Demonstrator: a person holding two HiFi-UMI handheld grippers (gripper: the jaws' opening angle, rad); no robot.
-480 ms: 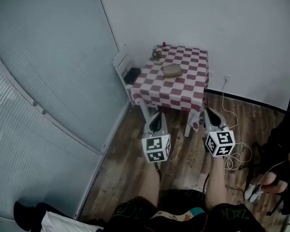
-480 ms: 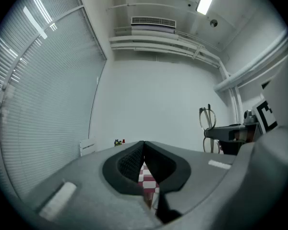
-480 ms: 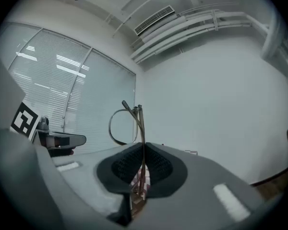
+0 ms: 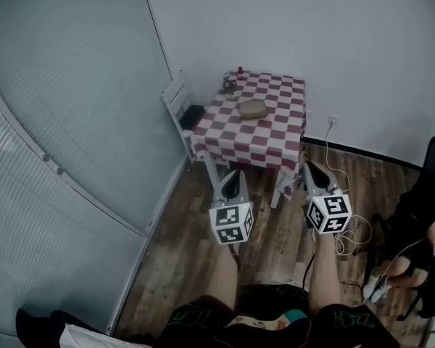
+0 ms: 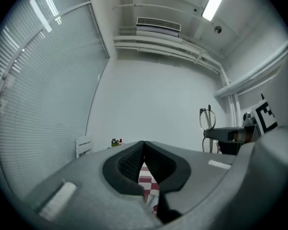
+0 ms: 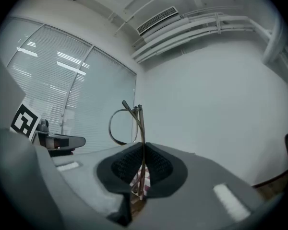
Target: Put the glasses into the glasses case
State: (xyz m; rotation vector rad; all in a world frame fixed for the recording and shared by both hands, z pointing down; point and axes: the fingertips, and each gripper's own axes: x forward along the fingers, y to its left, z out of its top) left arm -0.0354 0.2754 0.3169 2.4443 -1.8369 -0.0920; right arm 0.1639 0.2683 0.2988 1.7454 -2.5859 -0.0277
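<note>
A tan glasses case [image 4: 253,108] lies closed on the red-and-white checkered table [image 4: 275,140], far ahead of both grippers. My right gripper [image 4: 309,167] [image 6: 143,152] is shut on a thin-framed pair of glasses [image 6: 127,126], whose lens and folded arms stick up above the jaws. The same glasses [image 5: 207,121] show in the left gripper view, standing up from the right gripper. My left gripper [image 4: 233,174] [image 5: 144,150] is shut with nothing in it. Both grippers hover over the wooden floor, short of the table's near edge.
A white chair [image 4: 175,100] with a dark item on its seat stands left of the table. Small trinkets [image 4: 230,84] sit at the table's far corner. Blinds cover the left wall. White cables [image 4: 351,230] lie on the floor, and a seated person [image 4: 420,245] is at the right.
In the head view the table has shifted slightly up and to the left. Both grippers keep about the same place, the right one still shut on the glasses.
</note>
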